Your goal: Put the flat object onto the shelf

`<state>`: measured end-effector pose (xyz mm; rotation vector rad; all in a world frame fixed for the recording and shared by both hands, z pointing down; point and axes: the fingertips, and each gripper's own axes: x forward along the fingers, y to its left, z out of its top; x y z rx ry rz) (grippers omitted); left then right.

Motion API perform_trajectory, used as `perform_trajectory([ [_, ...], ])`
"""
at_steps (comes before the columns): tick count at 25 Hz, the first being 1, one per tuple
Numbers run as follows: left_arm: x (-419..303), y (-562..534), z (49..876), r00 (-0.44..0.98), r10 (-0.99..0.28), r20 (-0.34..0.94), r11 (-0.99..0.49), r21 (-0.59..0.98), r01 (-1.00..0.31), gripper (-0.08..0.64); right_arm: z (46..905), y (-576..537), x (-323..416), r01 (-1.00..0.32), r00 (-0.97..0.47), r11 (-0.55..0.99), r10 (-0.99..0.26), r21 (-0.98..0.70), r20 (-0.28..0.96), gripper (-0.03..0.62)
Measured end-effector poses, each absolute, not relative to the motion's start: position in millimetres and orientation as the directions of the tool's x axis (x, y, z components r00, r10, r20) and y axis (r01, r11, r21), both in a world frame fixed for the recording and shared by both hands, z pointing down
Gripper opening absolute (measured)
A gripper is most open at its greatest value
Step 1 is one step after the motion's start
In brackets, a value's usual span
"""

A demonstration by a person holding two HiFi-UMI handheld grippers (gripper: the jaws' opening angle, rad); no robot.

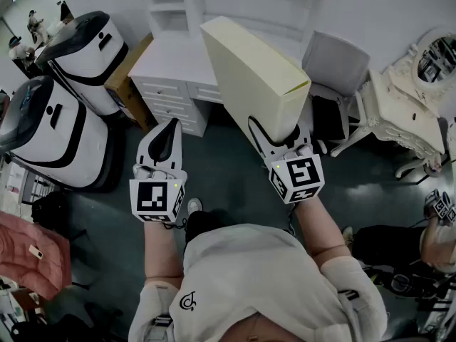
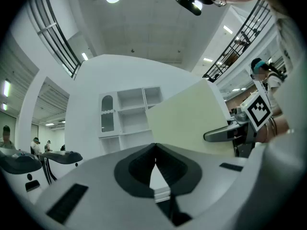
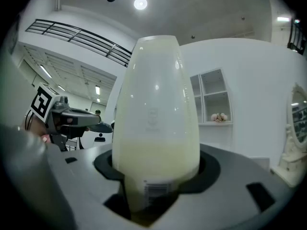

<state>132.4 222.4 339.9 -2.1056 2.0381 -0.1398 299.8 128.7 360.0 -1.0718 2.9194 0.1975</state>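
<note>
- Head view: the right gripper (image 1: 281,140) clamps the lower end of a flat box (image 1: 249,70), a pale yellow, smooth slab with sharp edges and a narrow side face. The box tilts up and away from the person, and its far end is over a white desk (image 1: 174,77) with drawers. A white shelf (image 1: 171,6) stands on the desk. The left gripper (image 1: 169,130) is beside it, apart from the box, with its dark curved jaws pressed together and empty. A grey padded chair (image 1: 335,66) stands to the right of the desk.
- Left gripper view: the left gripper (image 2: 155,163) has its jaws meeting in a thin line with nothing between them. Beyond them, up and to the right, the box (image 2: 189,119) shows its broad matt face, held at its edge by the right gripper (image 2: 230,133). The shelf (image 2: 129,111), with its square open compartments, is behind.
- Right gripper view: the right gripper (image 3: 157,169) has its jaws apart by the width of the box (image 3: 156,114), pressing on both sides. The box rises straight out from between them. A barcode label (image 3: 156,189) sits near the held end. The shelf (image 3: 213,99) is to the right.
</note>
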Motion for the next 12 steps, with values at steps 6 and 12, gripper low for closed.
perform_trajectory([
  [6,137.8,222.0,339.6,0.049,-0.996,-0.072,-0.032,-0.217,-0.976,0.014,362.6,126.3,304.7,-0.652,-0.758,0.752,-0.649,0.095,-0.063,0.279],
  [12,136.2,220.8,340.3,0.044,-0.997,-0.068,-0.029,-0.216,-0.976,0.014,362.5,128.1,300.2,-0.640,-0.768,0.761,-0.637,0.104,-0.071,0.279],
])
